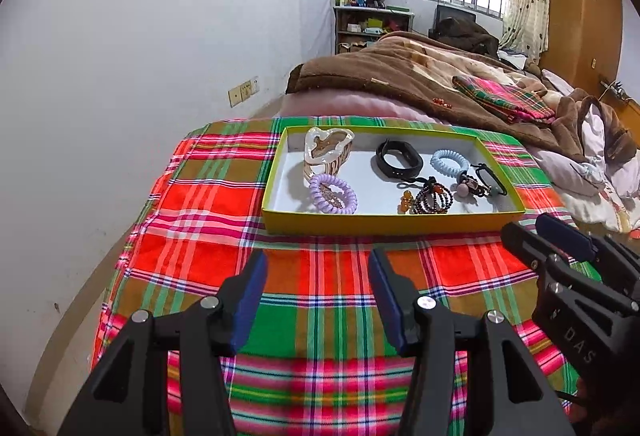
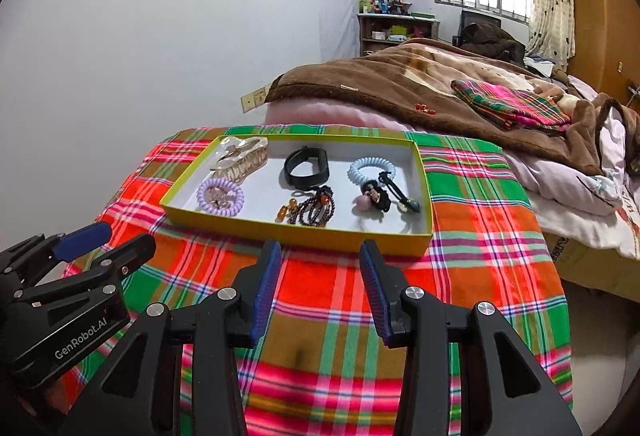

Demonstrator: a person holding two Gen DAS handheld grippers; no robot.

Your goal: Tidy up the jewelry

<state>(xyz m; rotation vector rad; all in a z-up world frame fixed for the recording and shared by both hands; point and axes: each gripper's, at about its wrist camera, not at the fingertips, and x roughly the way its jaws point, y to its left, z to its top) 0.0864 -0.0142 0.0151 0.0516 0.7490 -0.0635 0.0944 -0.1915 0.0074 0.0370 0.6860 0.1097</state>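
Left gripper (image 1: 316, 268): jaws wide, holding nothing, over the plaid cloth (image 1: 208, 220) just short of the tray.
Right gripper (image 2: 320, 260): jaws wide too, nothing between them.
Tray (image 1: 384, 223): yellow-green, on the cloth, holding a hair claw (image 1: 326, 152), 2 coil ties, beads (image 1: 434, 200) and a black band (image 1: 400, 156).

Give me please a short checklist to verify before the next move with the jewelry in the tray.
1. Left tool open and holding nothing: ok.
2. Right tool open and holding nothing: ok.
3. Both tools short of the yellow tray, above the plaid cloth: ok.
4. Purple coil hair tie and black band lie apart, easy to single out: ok.
5. Dark bead bracelet free of the black elastic beside it: cannot tell, they overlap.
6. All pieces in the tray: not ok, small red beads lie on the brown blanket.
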